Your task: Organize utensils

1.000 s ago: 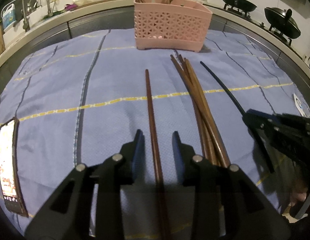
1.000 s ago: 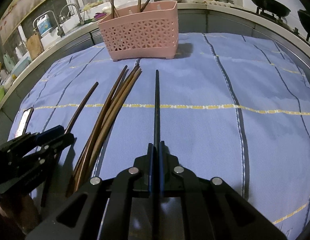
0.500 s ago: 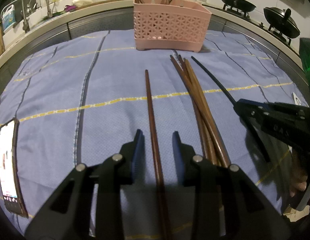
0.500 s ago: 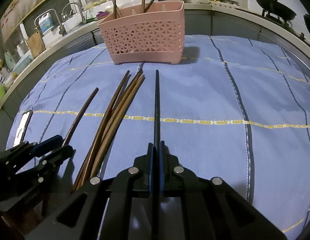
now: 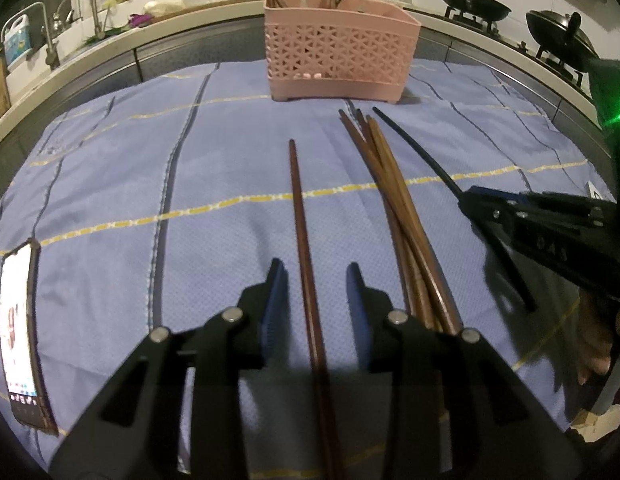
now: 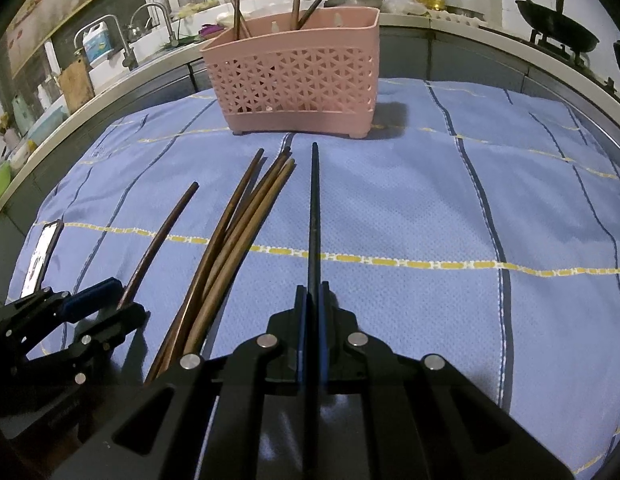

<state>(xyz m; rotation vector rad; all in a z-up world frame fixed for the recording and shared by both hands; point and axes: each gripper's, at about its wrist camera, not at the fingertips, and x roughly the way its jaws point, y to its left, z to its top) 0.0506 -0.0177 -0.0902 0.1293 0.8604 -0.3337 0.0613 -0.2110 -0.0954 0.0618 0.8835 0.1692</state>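
A: Starting at the right gripper: what are its fingers doing?

B: Clamped together on a black chopstick. In the right wrist view it runs from between the blue pads straight toward twelve o'clock, its tip stopping just short of the pink basket.

A: And the left gripper?

B: Its fingers stand apart, pressing on nothing. A single dark brown chopstick lies in the gap between them on the blue cloth, pointing to twelve o'clock in the left wrist view. Neither pad touches it as far as I can see.

A: What lies beyond that?

B: At about two o'clock from the left fingers lies a bundle of brown chopsticks, fanned at the far end and crossing one another nearer the camera. The right gripper shows at three o'clock, with the black chopstick sticking out toward the basket.

A: The basket itself?

B: It stands upright at twelve o'clock on the far part of the cloth that covers the table, with several chopsticks already standing in it. A phone lies at nine o'clock on the cloth's edge, screen lit.

A: Behind the table?

B: Faucets at ten o'clock, woks at two o'clock.
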